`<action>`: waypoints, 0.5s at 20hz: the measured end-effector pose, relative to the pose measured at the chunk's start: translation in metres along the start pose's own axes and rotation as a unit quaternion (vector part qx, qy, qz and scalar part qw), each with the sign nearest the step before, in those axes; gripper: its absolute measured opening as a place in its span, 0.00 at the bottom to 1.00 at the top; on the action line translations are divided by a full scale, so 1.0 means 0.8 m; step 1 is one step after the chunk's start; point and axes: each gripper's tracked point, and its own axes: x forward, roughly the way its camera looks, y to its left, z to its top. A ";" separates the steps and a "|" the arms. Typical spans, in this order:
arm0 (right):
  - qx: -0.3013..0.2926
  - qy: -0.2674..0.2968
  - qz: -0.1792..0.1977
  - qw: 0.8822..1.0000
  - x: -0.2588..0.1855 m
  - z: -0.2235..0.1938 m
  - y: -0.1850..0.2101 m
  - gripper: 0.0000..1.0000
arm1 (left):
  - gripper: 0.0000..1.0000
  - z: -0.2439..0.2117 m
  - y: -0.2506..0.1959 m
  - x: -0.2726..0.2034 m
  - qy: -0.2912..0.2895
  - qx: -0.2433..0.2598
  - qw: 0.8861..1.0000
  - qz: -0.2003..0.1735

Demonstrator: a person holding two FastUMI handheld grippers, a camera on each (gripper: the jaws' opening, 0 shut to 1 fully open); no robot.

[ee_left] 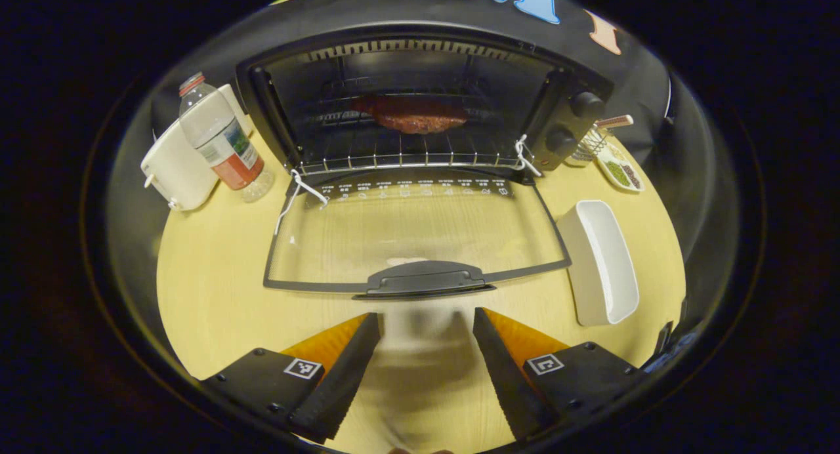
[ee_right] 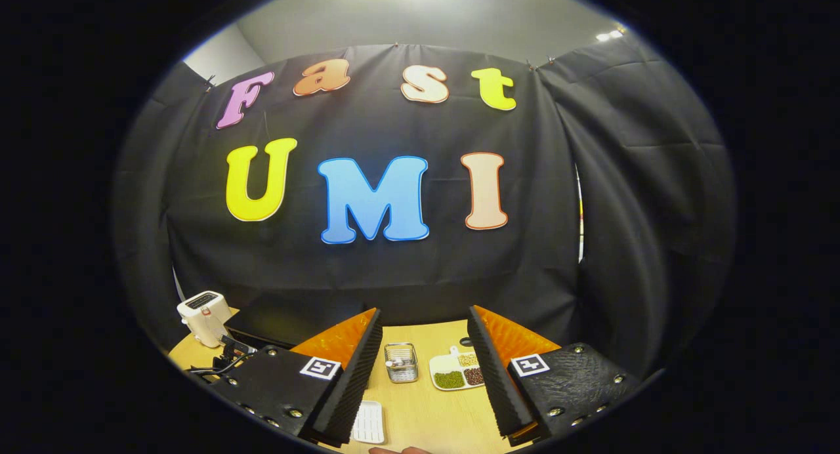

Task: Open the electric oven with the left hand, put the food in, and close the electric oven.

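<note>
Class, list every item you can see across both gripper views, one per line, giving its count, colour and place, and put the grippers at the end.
electric oven: one, black, back of table, door folded down flat
food: one, reddish-brown, on the oven rack
water bottle: one, clear, red cap, left of oven
white appliance: one, behind the bottle
white dish: one, oblong, right of the door
sectioned plate: one, white, holding green and brown bits
wire basket: one, metal, beside that plate
table: one, pale wood
left gripper: open, facing the door handle
right gripper: open, raised, facing the wall
</note>
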 end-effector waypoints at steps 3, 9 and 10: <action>-0.002 0.002 -0.010 1.000 0.001 -0.002 -0.008 0.80 | 0.98 0.002 0.002 0.013 0.010 -0.007 1.000 0.001; -0.005 0.003 -0.012 1.000 0.002 -0.005 -0.009 0.82 | 0.96 0.007 0.007 0.018 0.025 -0.009 1.000 0.009; -0.007 0.004 -0.010 1.000 0.003 -0.005 -0.007 0.82 | 0.93 0.008 0.006 0.014 0.020 -0.009 1.000 0.008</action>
